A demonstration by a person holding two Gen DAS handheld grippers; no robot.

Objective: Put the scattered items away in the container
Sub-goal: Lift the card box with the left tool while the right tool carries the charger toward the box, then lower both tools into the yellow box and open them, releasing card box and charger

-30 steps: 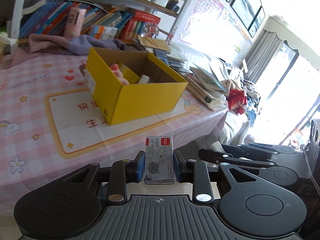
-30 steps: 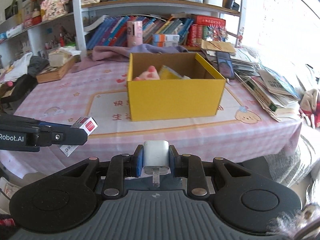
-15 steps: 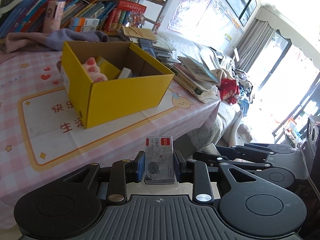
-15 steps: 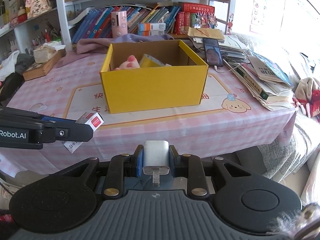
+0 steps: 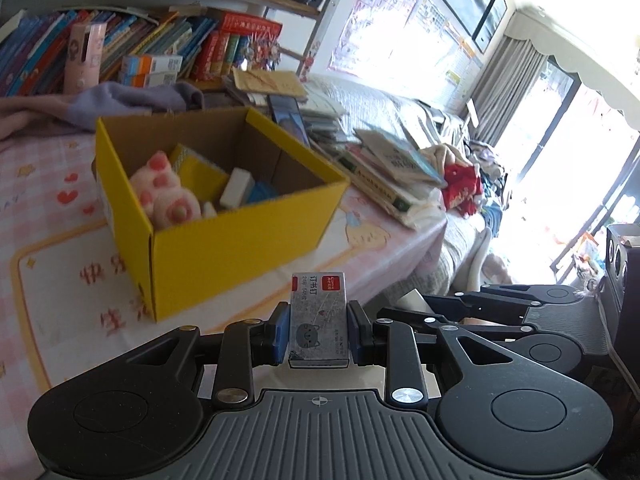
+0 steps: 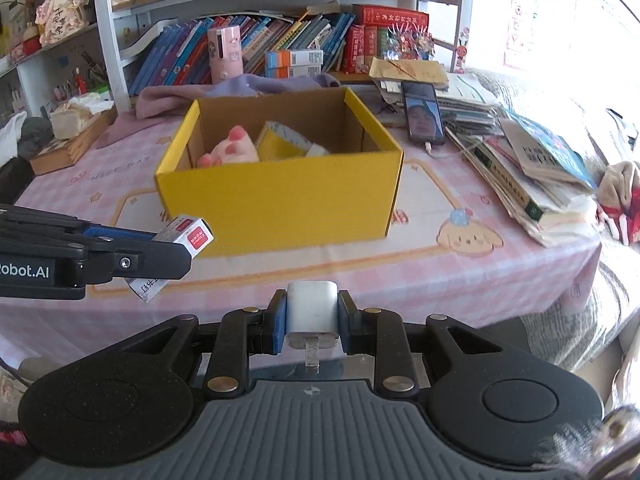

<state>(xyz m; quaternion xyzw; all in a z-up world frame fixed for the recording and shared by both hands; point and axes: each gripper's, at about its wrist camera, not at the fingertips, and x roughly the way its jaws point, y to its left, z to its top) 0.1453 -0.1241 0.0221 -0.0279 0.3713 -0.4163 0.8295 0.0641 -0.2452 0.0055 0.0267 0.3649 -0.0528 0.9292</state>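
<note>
An open yellow cardboard box [image 5: 240, 236] [image 6: 280, 204] stands on the pink checked tablecloth [image 6: 460, 208]. It holds a pink paw plush [image 5: 164, 196] [image 6: 230, 150], a yellow packet [image 6: 280, 146] and a white block [image 5: 236, 192]. My left gripper [image 5: 318, 328] is shut on a small staple box [image 5: 318, 320], held in front of the yellow box's near corner; it also shows at the left of the right wrist view [image 6: 184, 236]. My right gripper [image 6: 312, 316] is shut on a white charger plug [image 6: 312, 312], held over the table's front edge.
Stacked books and papers [image 6: 532, 168] and a phone [image 6: 422, 114] lie right of the box. A purple cloth [image 6: 240, 88] lies behind it, below a bookshelf [image 6: 280, 40]. A tissue box [image 6: 72, 120] sits at the far left. The right gripper's body [image 5: 520, 312] shows at right in the left wrist view.
Both grippers have moved closer to the yellow box with their items still held. The box looks larger and its inside shows more in the left wrist view.
</note>
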